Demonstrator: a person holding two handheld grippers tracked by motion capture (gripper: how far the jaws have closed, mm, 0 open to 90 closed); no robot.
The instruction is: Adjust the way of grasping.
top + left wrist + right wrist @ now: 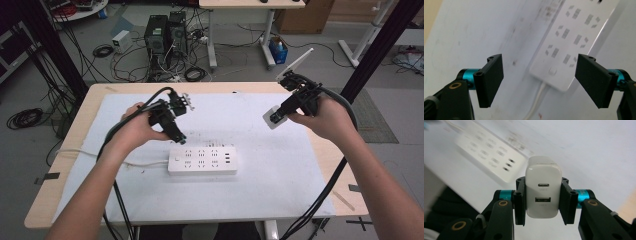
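On the white tabletop [280, 165] a power strip [202, 160] lay beyond the left gripper [539, 80], whose jaws were spread wide and empty; a charger [543, 187] was clamped between the right gripper [543, 202] jaws, and could be tilted and jammed if misaligned.

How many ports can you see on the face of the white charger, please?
2: on the charger held in the right gripper, a small oval port sits above a wider rectangular one. Other faces are hidden.
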